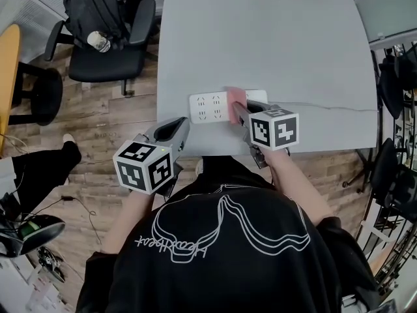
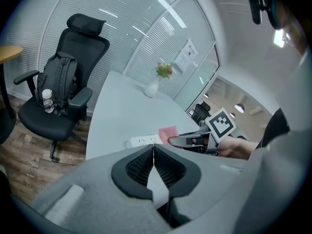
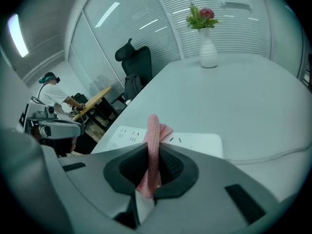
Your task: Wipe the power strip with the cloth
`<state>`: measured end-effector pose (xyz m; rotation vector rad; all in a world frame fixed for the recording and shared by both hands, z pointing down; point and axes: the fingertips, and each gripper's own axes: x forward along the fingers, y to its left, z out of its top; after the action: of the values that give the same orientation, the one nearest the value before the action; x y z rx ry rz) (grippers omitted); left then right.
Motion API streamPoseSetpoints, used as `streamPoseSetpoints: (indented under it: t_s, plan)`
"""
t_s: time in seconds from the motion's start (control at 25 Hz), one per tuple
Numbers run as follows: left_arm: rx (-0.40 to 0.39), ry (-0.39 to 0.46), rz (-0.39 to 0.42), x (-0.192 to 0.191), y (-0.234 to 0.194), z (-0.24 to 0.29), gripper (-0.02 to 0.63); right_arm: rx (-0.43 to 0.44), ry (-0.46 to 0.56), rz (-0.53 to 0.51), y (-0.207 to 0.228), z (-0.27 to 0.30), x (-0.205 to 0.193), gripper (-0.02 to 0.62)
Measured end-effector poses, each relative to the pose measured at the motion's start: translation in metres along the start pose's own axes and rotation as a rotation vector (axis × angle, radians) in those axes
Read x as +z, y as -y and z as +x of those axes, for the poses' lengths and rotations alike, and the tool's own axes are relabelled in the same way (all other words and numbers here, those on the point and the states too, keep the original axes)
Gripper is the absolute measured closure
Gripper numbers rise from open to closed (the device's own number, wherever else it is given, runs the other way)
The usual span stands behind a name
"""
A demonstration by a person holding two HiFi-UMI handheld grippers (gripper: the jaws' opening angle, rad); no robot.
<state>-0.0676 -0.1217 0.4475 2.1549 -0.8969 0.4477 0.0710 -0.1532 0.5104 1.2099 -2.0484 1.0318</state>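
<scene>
The cloth [image 3: 152, 145] looks like soft, knitted pink fabric; the strip [image 1: 212, 107] smooth white plastic; the table [image 1: 260, 51] matt grey; the floor [image 1: 98, 142], at left, wood-grained planks.

readable text: none | shirt script [image 1: 171, 248]: illegible | wall notice [image 2: 186, 55]: illegible

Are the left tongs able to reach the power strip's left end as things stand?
Probably yes. The left tongs, shut and empty, hang at the table edge near the power strip, nothing between. The right tongs hold the cloth farther right on it, so the left end is free.
</scene>
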Motion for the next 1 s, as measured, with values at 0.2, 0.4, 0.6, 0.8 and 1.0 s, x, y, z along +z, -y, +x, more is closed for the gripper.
streamPoseSetpoints:
  t_s: [0.2,0.4,0.6,0.8,1.0]
  plan:
    - [-0.011,-0.009,0.009,-0.002,0.004,0.006,0.592,-0.044,0.021,0.017,0.019,-0.011,-0.005,0.554]
    - [-0.023,-0.022,0.020,-0.001,0.009,0.013,0.592,-0.069,0.038,0.053,0.039,-0.022,-0.010,0.554]
    - [-0.037,-0.034,0.032,-0.001,0.014,0.022,0.592,-0.108,0.045,0.060,0.059,-0.033,-0.014,0.555]
    - [-0.044,-0.045,0.040,0.001,0.017,0.028,0.592,-0.129,0.055,0.082,0.076,-0.041,-0.017,0.555]
    - [-0.034,-0.039,0.030,0.005,0.018,0.034,0.592,-0.144,0.059,0.088,0.088,-0.049,-0.019,0.555]
